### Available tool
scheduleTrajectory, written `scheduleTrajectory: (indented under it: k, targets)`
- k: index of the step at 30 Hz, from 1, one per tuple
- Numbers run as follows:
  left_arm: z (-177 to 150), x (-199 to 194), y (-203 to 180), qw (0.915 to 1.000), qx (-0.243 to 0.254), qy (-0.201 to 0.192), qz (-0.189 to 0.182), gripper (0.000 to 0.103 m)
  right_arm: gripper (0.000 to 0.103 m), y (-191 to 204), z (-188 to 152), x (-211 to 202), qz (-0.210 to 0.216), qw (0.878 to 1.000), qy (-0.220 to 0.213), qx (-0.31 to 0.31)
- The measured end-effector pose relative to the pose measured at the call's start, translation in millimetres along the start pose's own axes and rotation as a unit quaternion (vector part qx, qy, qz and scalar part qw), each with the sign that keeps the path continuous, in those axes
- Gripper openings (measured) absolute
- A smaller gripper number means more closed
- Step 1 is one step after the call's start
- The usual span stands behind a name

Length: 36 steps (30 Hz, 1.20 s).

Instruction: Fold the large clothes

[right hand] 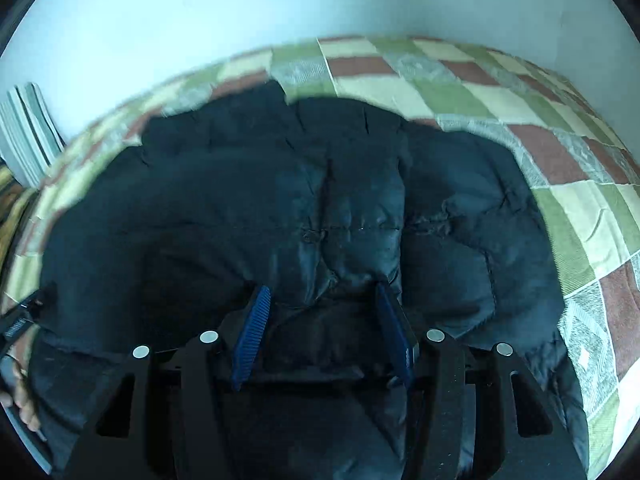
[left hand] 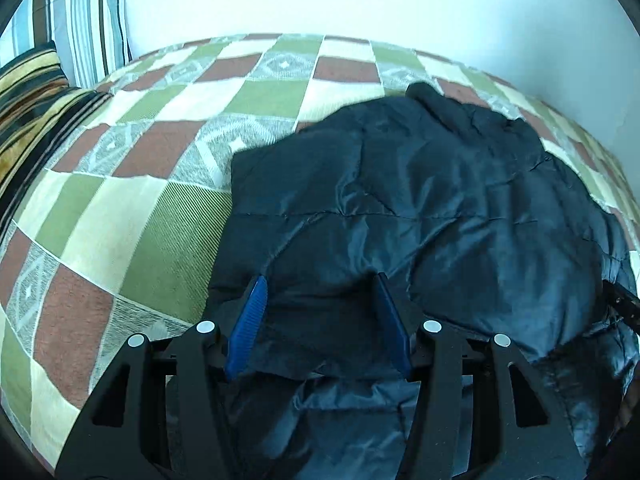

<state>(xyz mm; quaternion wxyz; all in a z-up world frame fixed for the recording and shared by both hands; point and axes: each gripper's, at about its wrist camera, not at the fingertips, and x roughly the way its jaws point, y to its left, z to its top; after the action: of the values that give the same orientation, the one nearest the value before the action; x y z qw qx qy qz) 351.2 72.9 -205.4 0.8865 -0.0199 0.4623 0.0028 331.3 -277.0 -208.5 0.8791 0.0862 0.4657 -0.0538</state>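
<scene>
A large dark navy quilted jacket (left hand: 420,200) lies spread on a checkered bed cover (left hand: 120,220). My left gripper (left hand: 320,280) is open, its blue-padded fingers (left hand: 250,320) wide apart just above the jacket's near left part. In the right wrist view the same jacket (right hand: 280,200) fills the middle. My right gripper (right hand: 322,290) is open above the jacket's near part, with puffy fabric between and under the fingers (right hand: 254,328). Whether either gripper touches the cloth I cannot tell.
The bed cover (right hand: 560,160) has green, cream and brown squares. A striped pillow (left hand: 92,20) and a gold-black cushion (left hand: 32,92) stand at the far left against a pale wall. The other gripper shows at each view's edge (right hand: 20,320), with a hand below it.
</scene>
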Motion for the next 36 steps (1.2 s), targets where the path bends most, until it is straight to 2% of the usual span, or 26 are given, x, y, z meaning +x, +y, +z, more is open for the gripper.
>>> scheduleTrajectory:
  k: [6, 10, 14, 16, 20, 22, 25, 26, 30, 34, 36]
  targets:
    - [-7.0, 20.8, -9.3, 0.9991, 0.035, 0.007, 0.024, 0.056, 0.055, -1.6, -3.3, 14.0, -0.01, 1.0, 0.005, -0.01]
    - [-1.3, 3.0, -11.2, 0.9991, 0.029, -0.002, 0.032, 0.053, 0.055, -1.1, 0.3, -4.0, -0.008, 1.0, -0.006, 0.002]
    - [8.0, -23.2, -30.4, 0.9983, 0.038, -0.043, 0.01, 0.053, 0.055, 12.7, 10.4, -29.4, 0.007, 0.999, -0.042, -0.002]
    - [13.6, -23.3, -47.0, 0.9972, 0.054, -0.051, -0.001, 0.053, 0.056, 22.3, 15.3, -25.7, 0.011, 0.999, -0.04, -0.014]
    - [15.1, 10.2, -64.6, 0.9979, 0.064, -0.007, -0.009, 0.053, 0.056, 32.5, 9.2, 14.1, -0.001, 0.999, 0.006, -0.042]
    - [11.2, 30.0, -64.8, 0.9982, 0.057, 0.017, -0.01, 0.053, 0.056, 29.3, 5.5, 20.6, 0.007, 0.999, 0.006, -0.039]
    - [13.4, 19.7, -68.0, 0.9978, 0.067, 0.002, -0.004, 0.052, 0.056, 29.5, 14.3, 4.3, 0.015, 0.999, 0.002, -0.04]
    - [15.8, 11.6, -68.7, 0.9976, 0.068, -0.006, -0.007, 0.052, 0.056, 27.4, 20.2, -5.5, 0.023, 0.999, -0.013, -0.034]
    - [36.9, -6.3, -64.0, 0.9976, 0.046, -0.047, -0.02, 0.052, 0.056, 26.6, 42.9, -13.9, 0.03, 0.999, -0.041, -0.019]
    - [57.4, 29.3, -56.5, 0.9996, 0.022, -0.015, -0.01, 0.052, 0.056, 30.1, 58.1, 13.9, 0.019, 0.999, -0.03, -0.018]
    - [59.1, 43.2, -56.9, 0.9997, 0.026, -0.003, -0.003, 0.054, 0.056, 31.2, 58.0, 28.8, 0.014, 0.999, -0.02, -0.026]
